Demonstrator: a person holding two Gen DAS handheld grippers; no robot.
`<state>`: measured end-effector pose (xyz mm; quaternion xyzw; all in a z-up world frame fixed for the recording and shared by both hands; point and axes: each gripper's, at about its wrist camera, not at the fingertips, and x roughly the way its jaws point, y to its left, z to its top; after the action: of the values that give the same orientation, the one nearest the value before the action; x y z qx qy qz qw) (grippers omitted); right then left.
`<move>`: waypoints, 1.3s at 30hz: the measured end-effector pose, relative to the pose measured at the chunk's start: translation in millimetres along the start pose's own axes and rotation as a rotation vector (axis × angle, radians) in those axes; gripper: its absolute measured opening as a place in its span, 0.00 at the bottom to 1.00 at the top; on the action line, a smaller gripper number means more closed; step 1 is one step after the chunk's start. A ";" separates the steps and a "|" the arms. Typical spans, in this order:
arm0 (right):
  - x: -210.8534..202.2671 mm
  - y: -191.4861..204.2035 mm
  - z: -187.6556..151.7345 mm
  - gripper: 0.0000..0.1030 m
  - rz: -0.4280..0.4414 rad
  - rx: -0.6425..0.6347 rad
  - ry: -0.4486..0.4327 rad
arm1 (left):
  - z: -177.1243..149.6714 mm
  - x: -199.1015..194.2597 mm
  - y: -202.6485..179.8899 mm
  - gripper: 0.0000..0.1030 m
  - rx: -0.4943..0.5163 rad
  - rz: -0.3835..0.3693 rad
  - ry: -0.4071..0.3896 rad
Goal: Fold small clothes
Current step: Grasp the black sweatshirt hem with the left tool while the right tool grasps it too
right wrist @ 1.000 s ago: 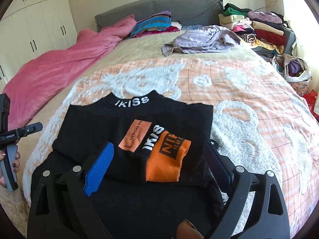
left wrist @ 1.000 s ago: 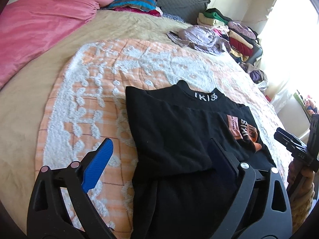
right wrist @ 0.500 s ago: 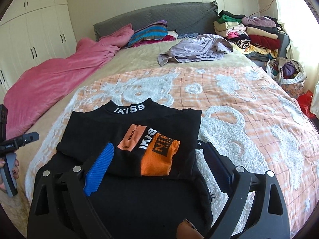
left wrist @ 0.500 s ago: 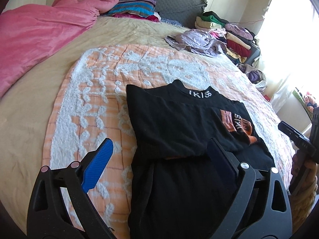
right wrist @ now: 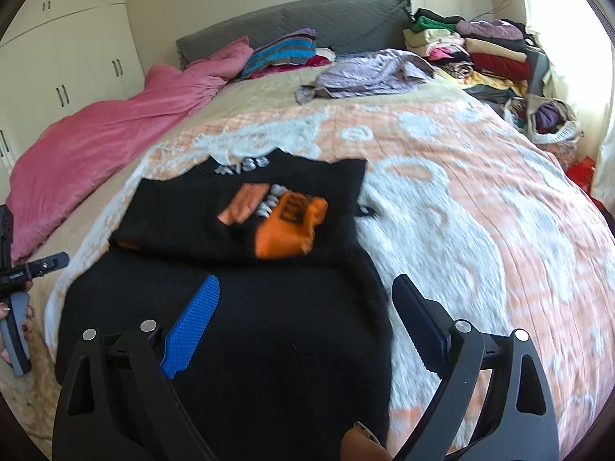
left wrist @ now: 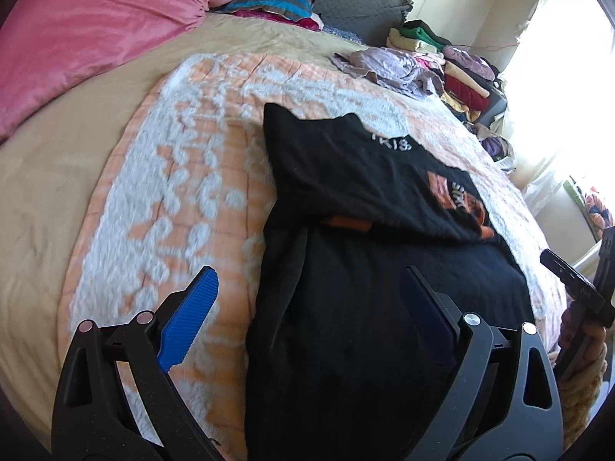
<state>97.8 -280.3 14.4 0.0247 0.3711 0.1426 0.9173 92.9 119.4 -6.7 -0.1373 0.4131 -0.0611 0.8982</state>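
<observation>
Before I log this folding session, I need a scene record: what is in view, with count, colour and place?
Garment: one, black with orange patches, partly folded on the blanket near both grippers.
Blanket: one, orange and white, spread over the bed.
Quilt: one, pink, bunched along the bed's left side.
Loose clothing: one lilac heap, near the headboard.
Folded stack: one, mixed colours, right of the headboard.
Wardrobe: one, cream, left wall.
Left gripper: black with blue pads, jaws open, empty.
Right gripper: same, jaws open, over the garment.
</observation>
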 end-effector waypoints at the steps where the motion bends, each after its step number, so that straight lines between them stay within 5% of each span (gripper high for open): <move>1: -1.2 -0.9 -5.4 0.88 -0.007 0.000 0.005 | -2.8 -1.1 0.2 0.86 0.000 0.006 -0.001; 24: -36.2 -10.3 -46.0 0.88 0.016 0.098 0.012 | -64.3 -15.8 2.6 0.85 0.023 0.035 0.047; 39: -59.0 -3.2 -75.3 0.88 0.002 0.106 0.079 | -96.9 -23.6 6.0 0.35 -0.004 -0.006 0.124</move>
<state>6.4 -304.5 -0.8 0.0682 0.4142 0.1245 0.8991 4.0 111.4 -51.6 -0.1363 0.4678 -0.0716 0.8703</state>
